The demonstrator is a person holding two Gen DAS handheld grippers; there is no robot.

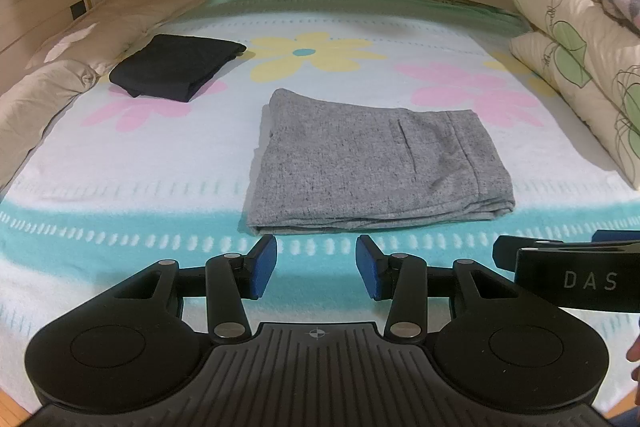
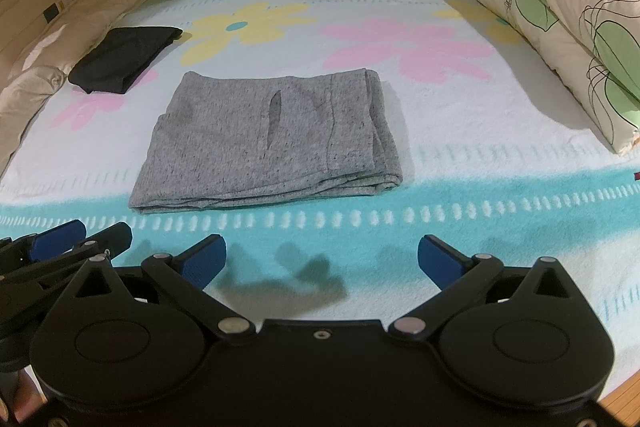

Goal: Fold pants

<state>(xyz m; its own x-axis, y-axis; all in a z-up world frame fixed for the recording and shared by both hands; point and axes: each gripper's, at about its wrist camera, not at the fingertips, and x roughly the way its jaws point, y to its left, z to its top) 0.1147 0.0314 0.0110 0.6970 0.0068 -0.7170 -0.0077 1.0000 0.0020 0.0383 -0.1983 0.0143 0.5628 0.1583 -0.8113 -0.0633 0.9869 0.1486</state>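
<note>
Plainly the grey pants point(image 1: 372, 159) lie folded near the bed's point(image 1: 120, 155) front edge; soft, light knit, likely to slump. Best pinched at a stacked corner; left gripper point(image 1: 316, 263) fingers part open, right gripper point(image 2: 322, 261) wide, both empty.

Grey pants point(image 1: 368, 163) heathered knit cloth; blanket point(image 1: 140, 163) fuzzy fleece

We hold our left gripper point(image 1: 316, 267) low over the near edge of the bed, tipped down. Its two blue pads point(image 1: 264, 265) stand apart with nothing between them. Our right gripper point(image 2: 322, 261) sits just beside it, also tipped down over the near edge. Its blue pads point(image 2: 204, 259) are spread much wider, and nothing is between them either. Neither gripper touches anything. A bit of our hand point(image 1: 634, 351) peeks in at the right side of the left view.
</note>
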